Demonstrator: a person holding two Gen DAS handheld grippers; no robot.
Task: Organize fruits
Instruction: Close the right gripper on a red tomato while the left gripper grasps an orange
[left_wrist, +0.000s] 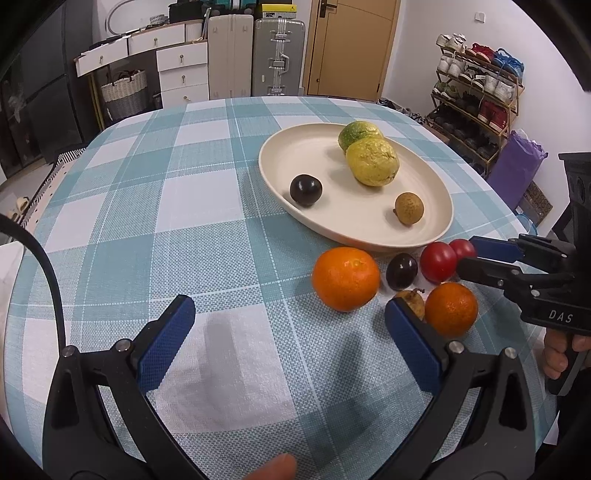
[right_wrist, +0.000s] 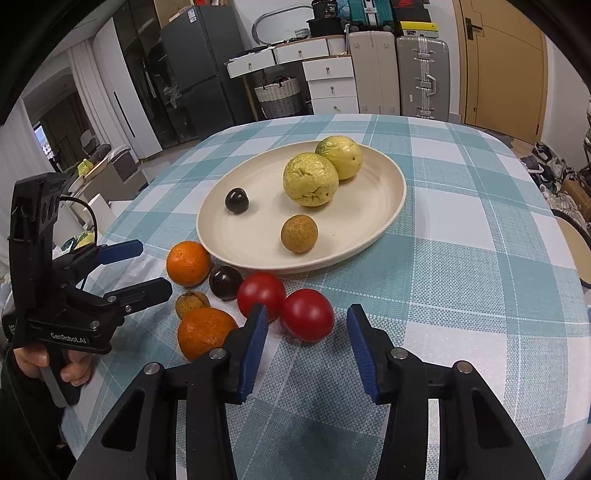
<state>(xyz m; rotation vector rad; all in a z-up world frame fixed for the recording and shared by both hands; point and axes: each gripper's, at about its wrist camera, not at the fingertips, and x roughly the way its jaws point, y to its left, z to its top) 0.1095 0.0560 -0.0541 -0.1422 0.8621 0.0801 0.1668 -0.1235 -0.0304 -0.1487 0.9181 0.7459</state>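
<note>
Right tool (right_wrist: 304, 325) pads flank a red tomato (right_wrist: 308, 314); contact unclear.

On my checked tablecloth, the cream oval plate (right_wrist: 391, 206) holds two yellow-green guavas (right_wrist: 311, 179) touching each other, a dark plum (right_wrist: 236, 199) and a brown longan (right_wrist: 299, 233). Beside its near rim lie two oranges (right_wrist: 188, 263), another dark plum (right_wrist: 224, 282), a second longan (right_wrist: 191, 302) and two touching red tomatoes (right_wrist: 307, 314).
</note>
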